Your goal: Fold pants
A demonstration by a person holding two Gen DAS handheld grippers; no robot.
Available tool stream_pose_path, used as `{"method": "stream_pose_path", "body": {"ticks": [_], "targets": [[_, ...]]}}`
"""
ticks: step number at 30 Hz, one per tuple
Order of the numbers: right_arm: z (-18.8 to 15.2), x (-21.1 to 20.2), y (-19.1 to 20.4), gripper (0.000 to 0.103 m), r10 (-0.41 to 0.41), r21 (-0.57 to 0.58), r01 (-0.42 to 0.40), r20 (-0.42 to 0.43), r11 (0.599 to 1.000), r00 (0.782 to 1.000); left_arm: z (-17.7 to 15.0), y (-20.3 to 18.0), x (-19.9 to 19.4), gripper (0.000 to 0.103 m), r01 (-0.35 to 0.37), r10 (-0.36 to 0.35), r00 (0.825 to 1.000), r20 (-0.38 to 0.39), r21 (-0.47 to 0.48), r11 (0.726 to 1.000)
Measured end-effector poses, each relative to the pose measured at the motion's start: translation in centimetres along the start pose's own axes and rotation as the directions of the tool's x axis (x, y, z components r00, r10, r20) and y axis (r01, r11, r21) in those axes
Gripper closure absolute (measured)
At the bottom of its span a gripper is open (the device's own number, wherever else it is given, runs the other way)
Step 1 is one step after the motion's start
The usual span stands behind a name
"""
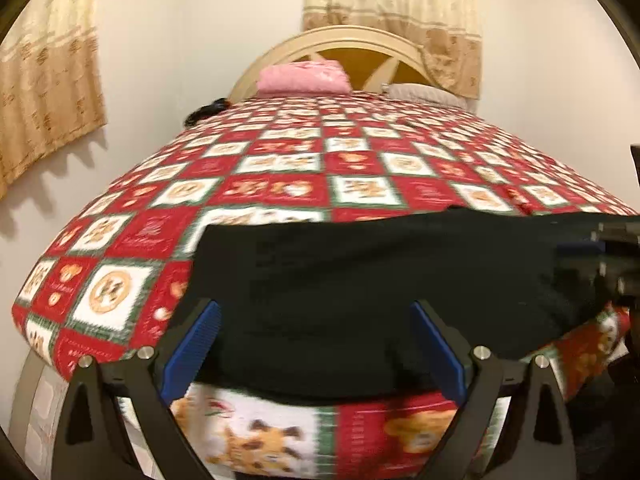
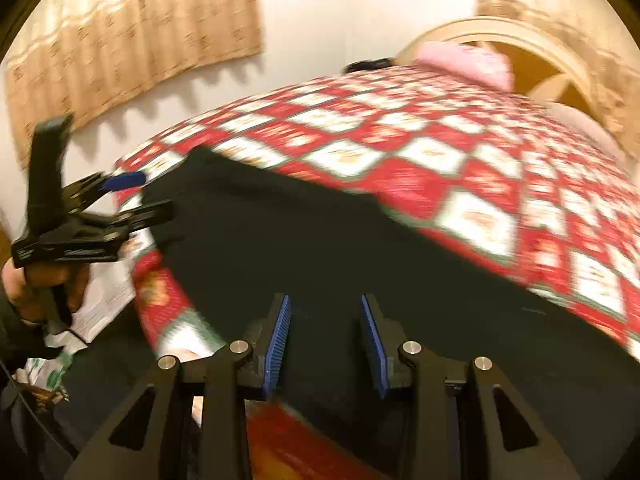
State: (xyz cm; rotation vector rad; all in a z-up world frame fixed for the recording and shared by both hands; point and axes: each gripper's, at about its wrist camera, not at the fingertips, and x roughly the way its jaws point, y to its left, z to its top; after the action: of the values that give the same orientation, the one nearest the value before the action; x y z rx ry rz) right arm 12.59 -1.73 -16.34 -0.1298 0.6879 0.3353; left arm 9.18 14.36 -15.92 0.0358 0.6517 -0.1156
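Observation:
Black pants (image 1: pixel 360 280) lie spread across the near edge of a bed covered by a red and white checked bedspread (image 1: pixel 280 168). My left gripper (image 1: pixel 316 308) hovers over the pants' near edge, its blue pads (image 1: pixel 200 344) wide apart with nothing pressed between them. In the right wrist view the pants (image 2: pixel 320 240) run from the bed's left corner toward the lower right. My right gripper (image 2: pixel 325 300) stands partly open above them, dark cloth showing through the gap. The left gripper (image 2: pixel 154 194) sits at the pants' left end, held by a hand (image 2: pixel 40 284). The right gripper (image 1: pixel 592 240) shows blurred at the right edge.
A pink pillow (image 1: pixel 304 76) and a grey pillow (image 1: pixel 424 92) lie at the far end against a curved cream headboard (image 1: pixel 352 36). A dark item (image 1: pixel 208 110) rests at the bed's far left corner. Beige curtains (image 1: pixel 48 92) hang on the wall.

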Motion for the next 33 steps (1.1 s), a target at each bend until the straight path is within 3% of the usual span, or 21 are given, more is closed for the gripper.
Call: {"method": "stream_pose_path", "body": {"ticks": [3, 6, 8, 10, 13, 14, 18, 21, 24, 26, 28, 31, 33], "targets": [[-1.2, -4.6, -6.3, 0.065, -0.136, 0.103, 0.131, 0.041, 0.986, 0.990, 0.7, -2.4, 0.1, 0.006, 0.074, -0.074, 0.997, -0.015, 0.028, 0.997], [-2.6, -9.0, -12.2, 0.065, -0.268, 0.218, 0.249, 0.060, 0.944, 0.962, 1.7, -5.1, 0.7, 0.006, 0.117, -0.115, 0.993, -0.022, 0.082, 0.990], [-3.9, -12.5, -16.3, 0.065, -0.377, 0.293, 0.344, 0.061, 0.892, 0.924, 2.3, -6.6, 0.9, 0.006, 0.135, -0.134, 0.991, -0.021, 0.109, 0.985], [-5.6, -15.9, -20.3, 0.065, -0.494, 0.350, 0.451, 0.041, 0.821, 0.868, 3.2, -8.0, 1.3, 0.006, 0.159, -0.159, 0.987, -0.016, 0.132, 0.978], [-8.4, -19.9, -26.2, 0.065, -0.601, 0.450, 0.548, -0.032, 0.705, 0.799, 4.0, -9.9, 2.4, 0.006, 0.188, -0.186, 0.982, -0.029, 0.150, 0.971], [-9.3, -20.8, -28.2, 0.065, -0.613, 0.485, 0.562, -0.064, 0.670, 0.787, 4.1, -10.5, 3.0, 0.006, 0.195, -0.191, 0.981, -0.039, 0.159, 0.968], [-12.4, -22.6, -34.1, 0.065, -0.598, 0.583, 0.550, -0.133, 0.597, 0.790, 4.2, -12.8, 6.0, 0.006, 0.197, -0.180, 0.979, -0.100, 0.201, 0.960], [-13.5, -22.3, -36.4, 0.065, -0.562, 0.607, 0.535, -0.169, 0.588, 0.810, 4.0, -13.5, 7.4, 0.006, 0.205, -0.179, 0.973, -0.143, 0.192, 0.960], [-14.6, -21.4, -36.9, 0.065, -0.516, 0.603, 0.518, -0.198, 0.607, 0.834, 3.5, -13.5, 8.0, 0.006, 0.193, -0.162, 0.972, -0.168, 0.189, 0.963], [-15.5, -21.4, -36.6, 0.067, -0.513, 0.591, 0.524, -0.206, 0.613, 0.833, 3.4, -13.3, 8.0, 0.005, 0.202, -0.172, 0.970, -0.174, 0.172, 0.964], [-15.7, -21.3, -36.1, 0.086, -0.501, 0.582, 0.512, -0.197, 0.632, 0.843, 3.4, -13.0, 8.1, 0.004, 0.208, -0.178, 0.966, -0.186, 0.155, 0.966], [-15.8, -21.5, -35.0, 0.097, -0.526, 0.548, 0.534, -0.190, 0.644, 0.829, 3.3, -12.9, 8.3, 0.003, 0.212, -0.181, 0.964, -0.195, 0.149, 0.966], [-16.0, -21.6, -34.5, 0.099, -0.540, 0.542, 0.544, -0.185, 0.641, 0.821, 3.3, -12.9, 8.4, 0.002, 0.214, -0.183, 0.963, -0.197, 0.152, 0.965]]}}
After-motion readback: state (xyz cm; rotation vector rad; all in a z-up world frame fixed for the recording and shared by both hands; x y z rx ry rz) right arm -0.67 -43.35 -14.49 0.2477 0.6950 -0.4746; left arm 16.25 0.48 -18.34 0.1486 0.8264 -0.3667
